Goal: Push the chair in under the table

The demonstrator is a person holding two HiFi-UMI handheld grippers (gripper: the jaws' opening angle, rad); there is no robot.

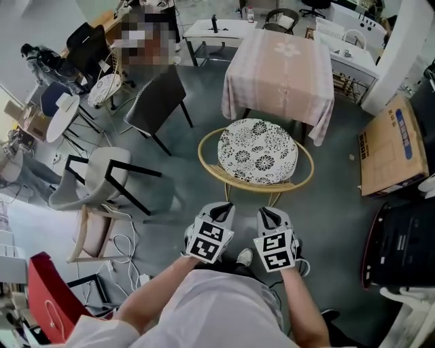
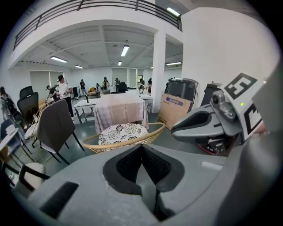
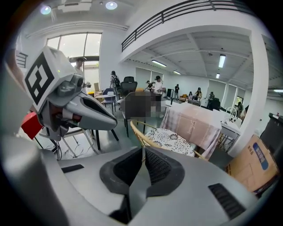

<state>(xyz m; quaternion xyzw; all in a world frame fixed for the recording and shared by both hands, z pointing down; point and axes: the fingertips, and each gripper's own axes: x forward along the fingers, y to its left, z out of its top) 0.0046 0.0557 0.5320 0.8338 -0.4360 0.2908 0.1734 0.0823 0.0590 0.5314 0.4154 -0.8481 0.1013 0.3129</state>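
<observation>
Grey floor (image 1: 340,204), white column (image 2: 158,75), ceiling strip lights (image 2: 125,50), perhaps a mezzanine railing (image 2: 97,5)

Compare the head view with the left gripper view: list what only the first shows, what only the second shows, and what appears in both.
Only the head view shows the person's forearms and a red object at the lower left.

Only the left gripper view shows the ceiling lights and the balcony railing overhead.

Both show the wicker chair with its patterned cushion, the cloth-covered table beyond it, the cardboard box, and the left gripper and right gripper, each shut on nothing.
</observation>
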